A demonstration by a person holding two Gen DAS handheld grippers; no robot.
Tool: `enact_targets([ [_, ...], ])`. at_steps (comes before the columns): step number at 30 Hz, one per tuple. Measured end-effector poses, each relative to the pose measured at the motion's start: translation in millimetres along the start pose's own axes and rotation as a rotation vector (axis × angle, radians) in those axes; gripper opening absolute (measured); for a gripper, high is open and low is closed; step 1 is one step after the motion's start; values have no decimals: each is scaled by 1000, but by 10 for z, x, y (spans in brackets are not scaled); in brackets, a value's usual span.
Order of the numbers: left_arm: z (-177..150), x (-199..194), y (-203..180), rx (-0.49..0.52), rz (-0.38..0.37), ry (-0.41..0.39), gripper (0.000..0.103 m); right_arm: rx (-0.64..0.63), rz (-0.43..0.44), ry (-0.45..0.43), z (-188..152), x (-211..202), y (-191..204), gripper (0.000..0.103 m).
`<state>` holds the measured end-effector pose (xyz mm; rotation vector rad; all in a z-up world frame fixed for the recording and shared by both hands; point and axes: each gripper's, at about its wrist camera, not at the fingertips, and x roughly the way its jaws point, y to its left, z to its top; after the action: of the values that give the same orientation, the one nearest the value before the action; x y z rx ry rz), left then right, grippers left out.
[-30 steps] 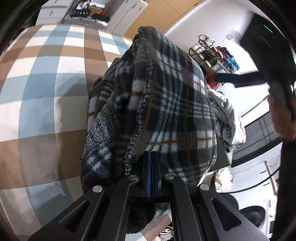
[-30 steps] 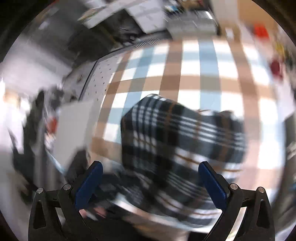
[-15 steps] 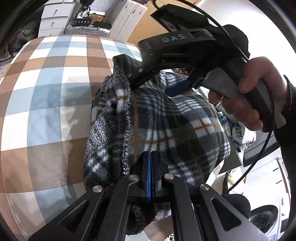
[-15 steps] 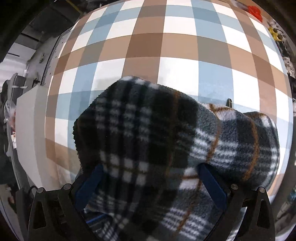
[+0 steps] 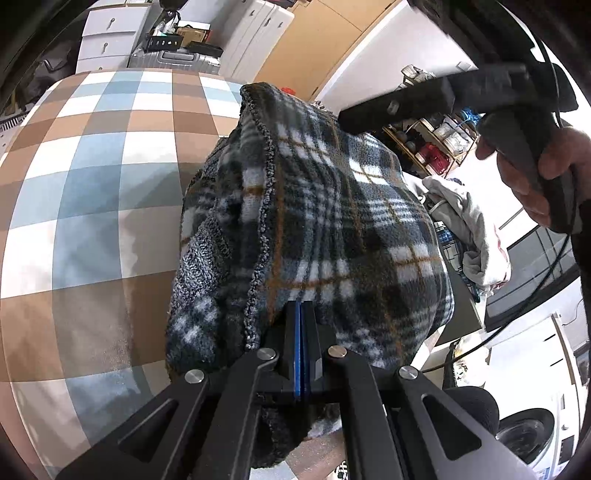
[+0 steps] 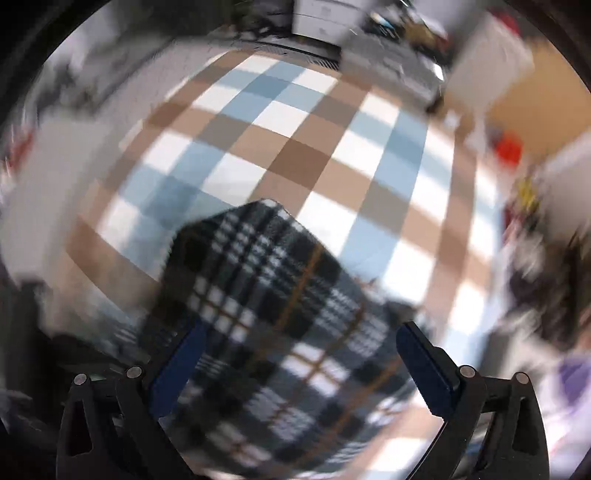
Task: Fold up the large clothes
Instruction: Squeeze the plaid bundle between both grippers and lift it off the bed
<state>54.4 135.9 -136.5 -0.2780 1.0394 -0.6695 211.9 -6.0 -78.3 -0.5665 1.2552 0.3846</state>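
A dark plaid fleece garment point(image 5: 332, 221) lies folded in a thick bundle on the checked tablecloth point(image 5: 92, 184), its near end hanging over the table edge. My left gripper point(image 5: 301, 310) is shut, its tips pushed into the fleece's near end; no cloth shows between the blue pads. In the blurred right wrist view my right gripper point(image 6: 299, 354) stands open above the fleece point(image 6: 266, 314), its fingers apart on either side and not pressing it. A hand point(image 5: 546, 173) holds that gripper up at the right, over the bundle's far end.
The table point(image 6: 295, 147) spreads beyond and left of the bundle. White clothes point(image 5: 469, 221) are piled right of the table, with a shelf point(image 5: 432, 147) behind them. White drawers point(image 5: 110, 33) and a suitcase point(image 5: 173, 59) stand at the back, a washing machine point(image 5: 528, 432) lower right.
Half a second ago the right gripper was low on the fleece, its fingers sunk in it; now it has lifted off, rolled and moved right. The left gripper has stayed put.
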Motion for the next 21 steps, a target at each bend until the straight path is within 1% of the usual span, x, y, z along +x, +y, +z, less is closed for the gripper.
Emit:
enact_targets([
  [2, -11, -12, -19, 14, 14, -5, 0, -141, -98, -60, -16, -25, 232, 103],
  [3, -16, -11, -42, 25, 24, -8, 0, -217, -130, -87, -15, -9, 366, 103],
  [4, -21, -9, -65, 34, 35, -11, 0, -281, -138, -96, -5, 12, 479, 101],
  [5, -23, -6, -74, 39, 42, -14, 0, -315, -117, -94, -7, 45, 532, 97],
  [6, -28, -6, -89, 46, 53, -18, 0, -331, -68, -73, 2, 89, 542, 95],
  [7, -32, -5, -105, 57, 65, -20, 0, -330, -11, -42, 17, 149, 530, 92],
  [9, -40, -5, -153, 88, 95, -25, 0, -311, 50, -9, 96, 317, 478, 92],
  [11, -48, -4, -200, 117, 124, -26, 0, -234, 146, 21, 167, 445, 340, 93],
  [13, -55, -2, -225, 137, 150, -32, 0, -187, 214, 34, 208, 503, 228, 94],
  [18, -50, 9, -248, 171, 190, -34, 0, -160, 274, 85, 312, 750, 208, 100],
  [19, -43, 12, -244, 172, 195, -33, 0, -151, 279, 96, 339, 794, 244, 103],
  [21, -35, 21, -243, 166, 199, -30, 0, -147, 275, 117, 382, 897, 310, 103],
])
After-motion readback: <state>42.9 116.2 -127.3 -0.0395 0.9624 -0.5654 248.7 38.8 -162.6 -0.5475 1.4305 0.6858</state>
